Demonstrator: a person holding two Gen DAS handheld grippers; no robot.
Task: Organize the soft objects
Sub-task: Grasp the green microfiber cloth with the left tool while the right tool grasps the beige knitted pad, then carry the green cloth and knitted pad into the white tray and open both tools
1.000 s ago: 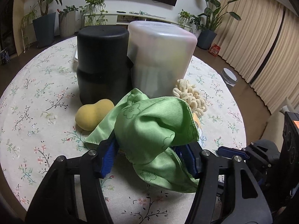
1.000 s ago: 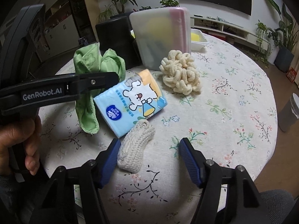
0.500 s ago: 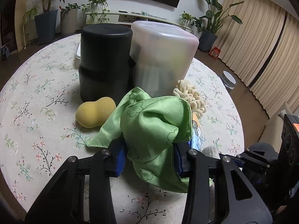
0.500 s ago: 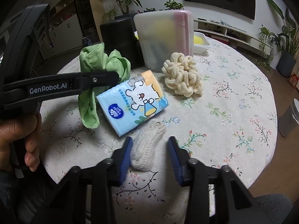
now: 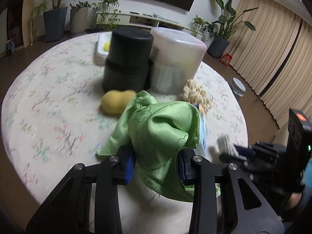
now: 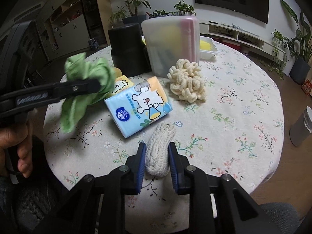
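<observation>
My left gripper is shut on a green cloth and holds it up off the table; the cloth also shows in the right wrist view. My right gripper is shut on a white knitted pad that lies near the table's front edge. A blue tissue pack lies just beyond it. A cream chenille scrubber sits farther back. A yellow sponge lies in front of the black container.
A translucent lidded bin stands beside the black container on the round floral table. A white tray with something yellow sits behind them. A small grey bin stands on the floor at the right.
My left gripper closed on the green cloth and lifted it. My right gripper closed around the white knitted pad.
</observation>
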